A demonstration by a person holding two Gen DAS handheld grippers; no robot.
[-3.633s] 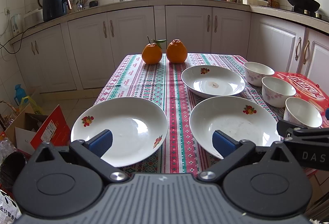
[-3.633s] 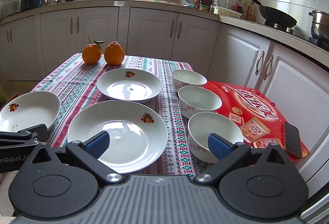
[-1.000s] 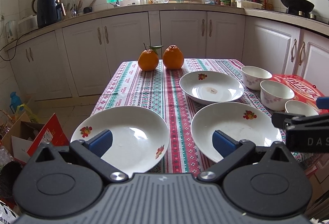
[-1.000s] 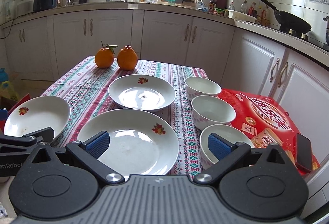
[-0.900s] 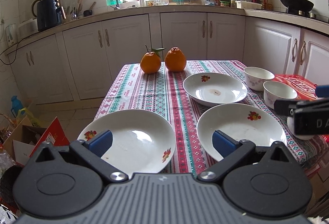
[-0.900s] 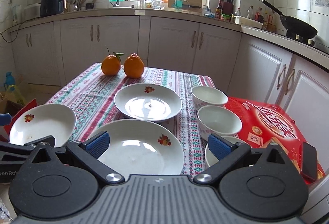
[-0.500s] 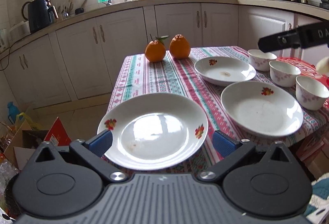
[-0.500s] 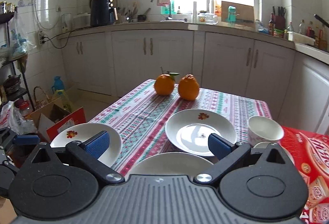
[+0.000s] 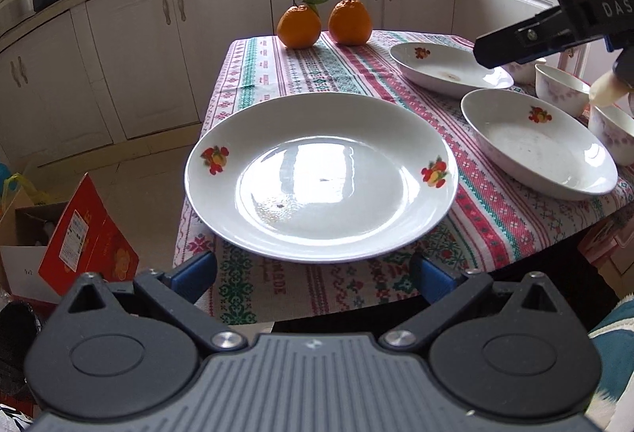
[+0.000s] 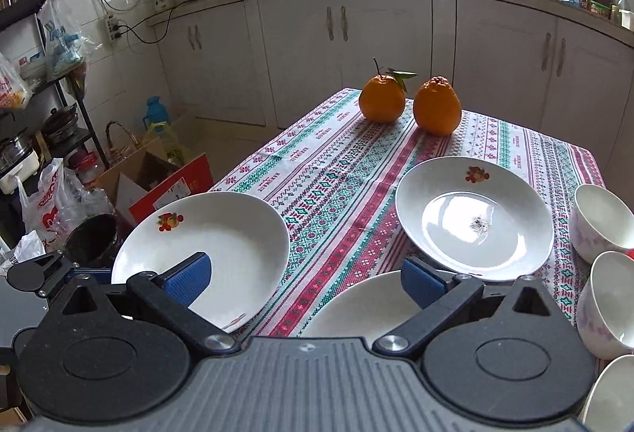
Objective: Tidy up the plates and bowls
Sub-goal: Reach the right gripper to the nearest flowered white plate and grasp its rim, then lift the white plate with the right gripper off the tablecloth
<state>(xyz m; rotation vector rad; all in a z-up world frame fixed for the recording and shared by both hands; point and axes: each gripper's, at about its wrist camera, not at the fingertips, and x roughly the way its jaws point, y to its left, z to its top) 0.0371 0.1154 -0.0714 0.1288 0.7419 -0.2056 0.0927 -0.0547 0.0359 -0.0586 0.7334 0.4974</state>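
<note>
Three white plates with fruit prints lie on the patterned tablecloth. The near-left plate (image 9: 321, 174) overhangs the table's front edge; it also shows in the right wrist view (image 10: 206, 246). My left gripper (image 9: 313, 279) is open, low in front of that plate's near rim. A second plate (image 9: 535, 143) lies to its right and a third plate (image 9: 447, 65) behind that. My right gripper (image 10: 303, 281) is open and raised above the table between the plates (image 10: 475, 222). White bowls (image 10: 606, 218) stand in a row at the right.
Two oranges (image 9: 325, 22) sit at the table's far end. A red box (image 9: 87, 238) and cardboard boxes stand on the floor to the left. Kitchen cabinets (image 10: 344, 52) run behind the table. Bags and a rack (image 10: 35, 107) crowd the far left.
My left gripper has dropped low and moved left, facing the near-left plate's rim. My right gripper has risen and turned left, over the table. Both stay open.
</note>
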